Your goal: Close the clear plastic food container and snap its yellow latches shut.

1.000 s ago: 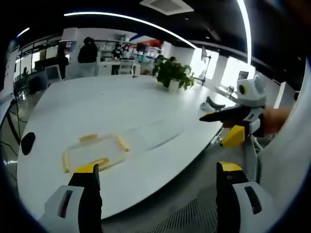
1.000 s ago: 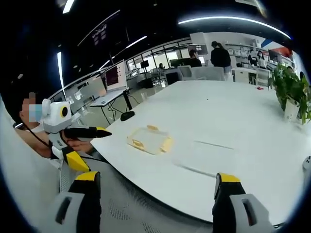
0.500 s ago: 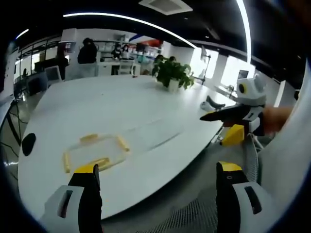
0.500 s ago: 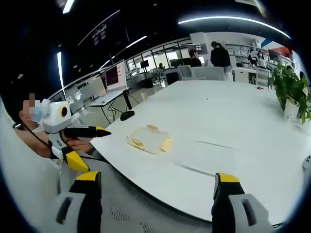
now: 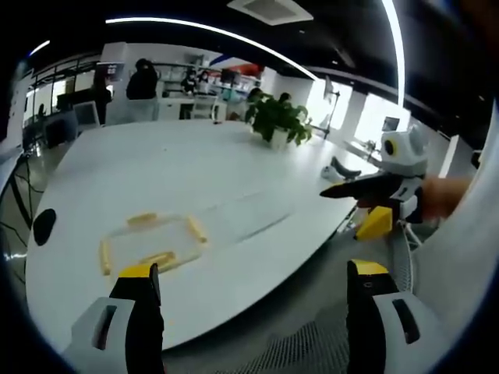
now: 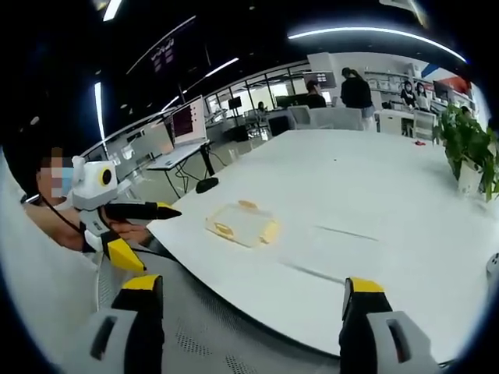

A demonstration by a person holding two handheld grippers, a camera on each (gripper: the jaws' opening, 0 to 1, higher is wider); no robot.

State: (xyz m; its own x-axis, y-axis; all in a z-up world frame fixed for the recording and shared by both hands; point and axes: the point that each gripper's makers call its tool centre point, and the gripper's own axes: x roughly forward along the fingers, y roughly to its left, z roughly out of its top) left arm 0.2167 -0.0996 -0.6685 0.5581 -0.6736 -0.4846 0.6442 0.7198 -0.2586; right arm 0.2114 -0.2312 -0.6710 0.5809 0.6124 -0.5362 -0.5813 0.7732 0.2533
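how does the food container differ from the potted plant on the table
The food container is low, flat and clear with yellow latches along its edges; the potted plant stands tall, green and leafy in a white pot. The container lies near the table's front edge, close to the left gripper; the plant sits far across. Both rest on the white table, untouched.

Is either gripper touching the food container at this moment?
No. The container lies alone on the white table, while the left gripper and right gripper are off the table's edge.
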